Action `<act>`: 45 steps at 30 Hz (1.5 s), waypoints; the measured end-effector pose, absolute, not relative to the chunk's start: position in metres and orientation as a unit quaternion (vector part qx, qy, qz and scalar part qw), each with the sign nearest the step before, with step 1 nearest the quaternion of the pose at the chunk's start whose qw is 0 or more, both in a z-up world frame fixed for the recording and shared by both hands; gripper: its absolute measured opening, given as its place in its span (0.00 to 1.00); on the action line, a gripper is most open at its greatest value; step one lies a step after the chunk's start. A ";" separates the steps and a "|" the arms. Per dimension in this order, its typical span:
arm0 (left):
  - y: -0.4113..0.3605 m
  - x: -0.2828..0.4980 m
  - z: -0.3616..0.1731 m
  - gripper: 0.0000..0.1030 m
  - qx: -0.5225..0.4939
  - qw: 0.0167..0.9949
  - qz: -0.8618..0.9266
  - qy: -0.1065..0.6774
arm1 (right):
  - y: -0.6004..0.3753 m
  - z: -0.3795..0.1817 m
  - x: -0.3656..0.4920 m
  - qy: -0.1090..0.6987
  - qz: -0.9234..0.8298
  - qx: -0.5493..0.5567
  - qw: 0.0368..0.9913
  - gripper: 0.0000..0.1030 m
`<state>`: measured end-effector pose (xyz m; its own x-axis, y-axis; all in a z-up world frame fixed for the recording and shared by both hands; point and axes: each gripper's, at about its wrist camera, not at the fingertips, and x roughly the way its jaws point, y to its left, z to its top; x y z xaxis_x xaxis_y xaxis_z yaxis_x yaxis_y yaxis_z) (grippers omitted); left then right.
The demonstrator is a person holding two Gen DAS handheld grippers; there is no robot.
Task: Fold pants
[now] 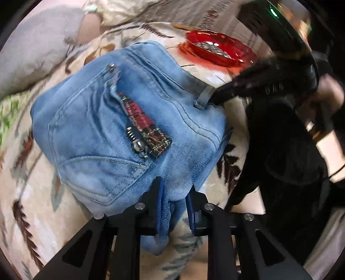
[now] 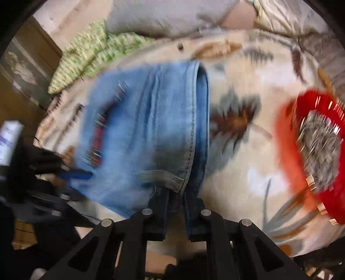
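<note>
Light blue jeans (image 1: 97, 129) lie bunched and folded on a leaf-patterned bedspread (image 1: 32, 193). A zipped pocket with red plaid lining (image 1: 144, 122) faces up. My left gripper (image 1: 175, 192) is shut on a fold of denim at the near edge. In the right wrist view my right gripper (image 2: 175, 191) is shut on the jeans (image 2: 146, 129) at the waistband, by a belt loop (image 2: 163, 177). In the left wrist view the right gripper (image 1: 217, 98) pinches that belt loop. The left gripper (image 2: 75, 173) shows at the jeans' left edge in the blurred right wrist view.
A red plate (image 1: 217, 51) holding a grey metallic heap rests on the bedspread beyond the jeans, and in the right wrist view the plate (image 2: 312, 150) is far right. A green patterned cloth (image 2: 92, 53) and a grey pillow (image 2: 161, 19) lie at the back. A wooden wall (image 2: 21, 75) stands left.
</note>
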<state>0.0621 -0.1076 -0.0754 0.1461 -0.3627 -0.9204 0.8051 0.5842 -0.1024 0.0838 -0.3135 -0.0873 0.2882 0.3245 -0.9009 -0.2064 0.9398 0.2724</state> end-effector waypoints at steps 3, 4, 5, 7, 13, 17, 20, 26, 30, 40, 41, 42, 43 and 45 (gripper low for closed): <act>-0.103 0.058 -0.067 0.29 0.222 0.720 -0.418 0.508 | -0.316 -0.080 0.084 0.569 0.165 0.061 0.804 0.14; -0.101 0.056 -0.061 0.44 0.217 0.716 -0.424 0.510 | -0.317 -0.075 0.082 0.570 0.165 0.059 0.803 0.15; -0.094 0.053 -0.052 0.55 0.205 0.713 -0.429 0.515 | -0.318 -0.070 0.079 0.569 0.166 0.057 0.803 0.16; -0.076 0.048 -0.032 0.85 0.198 0.736 -0.411 0.500 | -0.322 -0.055 0.069 0.562 0.167 0.039 0.809 0.31; -0.033 0.096 0.005 0.89 0.121 0.796 -0.330 0.493 | -0.321 0.003 0.065 0.488 0.157 -0.002 0.859 0.83; -0.022 0.142 -0.015 0.90 -0.002 0.804 -0.279 0.525 | -0.290 0.000 0.103 0.486 0.175 0.002 0.856 0.83; -0.031 0.161 -0.052 0.90 -0.056 0.792 -0.264 0.548 | -0.282 -0.029 0.124 0.516 0.162 0.011 0.841 0.83; -0.046 0.162 -0.122 0.92 -0.015 0.772 -0.260 0.580 | -0.299 -0.115 0.133 0.584 0.144 0.049 0.798 0.82; -0.051 0.165 -0.121 0.92 -0.002 0.769 -0.255 0.587 | -0.300 -0.114 0.130 0.568 0.148 0.041 0.808 0.82; -0.033 0.191 -0.055 0.91 -0.054 0.822 -0.233 0.516 | -0.312 -0.046 0.132 0.504 0.146 0.063 0.849 0.83; -0.033 0.198 -0.052 0.91 -0.055 0.827 -0.227 0.511 | -0.309 -0.037 0.139 0.492 0.147 0.061 0.856 0.83; -0.037 0.207 -0.053 0.91 -0.055 0.828 -0.223 0.511 | -0.305 -0.032 0.147 0.486 0.146 0.056 0.860 0.83; -0.039 0.213 -0.055 0.91 -0.056 0.825 -0.224 0.516 | -0.302 -0.031 0.152 0.485 0.144 0.052 0.861 0.83; -0.051 0.223 -0.069 0.91 -0.048 0.815 -0.223 0.532 | -0.295 -0.039 0.168 0.495 0.132 0.042 0.858 0.83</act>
